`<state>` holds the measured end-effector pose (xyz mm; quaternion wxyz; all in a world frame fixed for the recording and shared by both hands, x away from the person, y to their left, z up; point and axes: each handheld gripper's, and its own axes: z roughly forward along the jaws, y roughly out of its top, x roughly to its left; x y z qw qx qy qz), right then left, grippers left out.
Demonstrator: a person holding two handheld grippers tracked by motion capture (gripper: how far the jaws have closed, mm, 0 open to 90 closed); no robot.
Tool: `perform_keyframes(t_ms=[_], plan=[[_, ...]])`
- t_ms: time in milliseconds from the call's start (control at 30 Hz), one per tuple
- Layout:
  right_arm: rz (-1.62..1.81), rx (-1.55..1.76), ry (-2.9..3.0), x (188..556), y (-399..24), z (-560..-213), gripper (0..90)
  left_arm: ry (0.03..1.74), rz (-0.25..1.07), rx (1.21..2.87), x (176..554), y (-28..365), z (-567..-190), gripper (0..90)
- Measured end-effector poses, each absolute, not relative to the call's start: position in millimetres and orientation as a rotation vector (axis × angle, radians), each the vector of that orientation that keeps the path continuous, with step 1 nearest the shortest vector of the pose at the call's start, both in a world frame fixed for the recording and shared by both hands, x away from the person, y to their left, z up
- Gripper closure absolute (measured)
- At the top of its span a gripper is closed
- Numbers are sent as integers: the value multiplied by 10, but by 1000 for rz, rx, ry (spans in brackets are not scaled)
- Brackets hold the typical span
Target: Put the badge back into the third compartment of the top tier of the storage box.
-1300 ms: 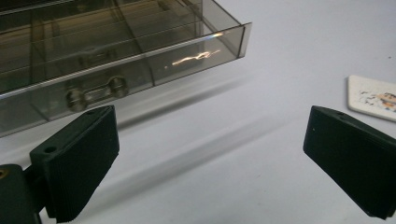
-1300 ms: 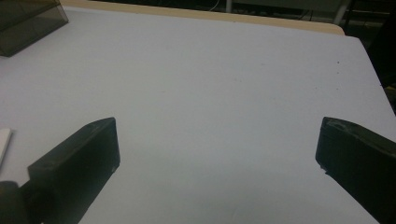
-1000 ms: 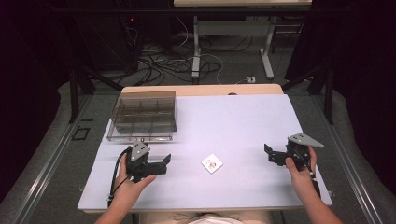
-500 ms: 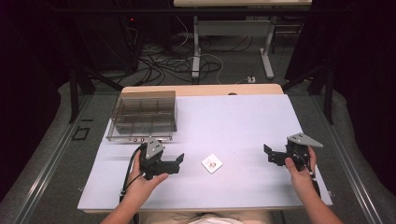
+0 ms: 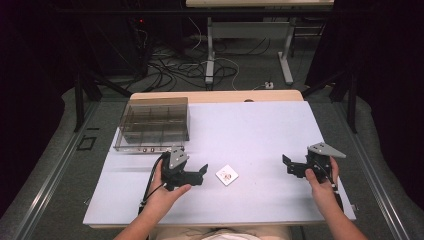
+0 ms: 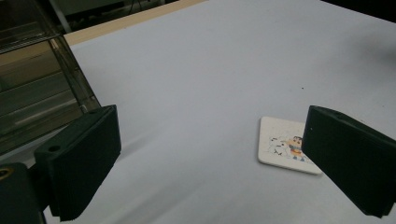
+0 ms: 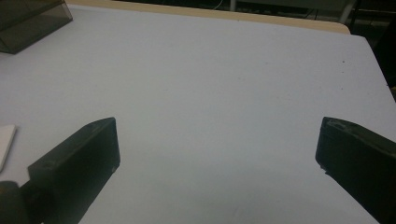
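Lying flat mid-bench, card (image 5: 227,175) sits at 3 o'clock, just off L gripper (image 5: 202,171), jaws wide, empty. R gripper (image 5: 287,166), also wide open w/ nothing, is farther, at card's 3 o'clock.

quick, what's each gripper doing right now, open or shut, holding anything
left gripper: open, holding nothing, jaws pointed toward the small white card on the table.
right gripper: open, holding nothing, over bare table.
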<state>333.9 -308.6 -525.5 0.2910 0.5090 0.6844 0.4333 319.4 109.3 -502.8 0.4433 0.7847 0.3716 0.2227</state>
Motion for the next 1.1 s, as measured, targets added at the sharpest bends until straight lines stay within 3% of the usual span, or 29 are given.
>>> perform_keyframes(t_ms=[1100], plan=[[1162,1356,1834,3350,-3096,-5263,0,822,450,2063,3316,530,-5156,84]])
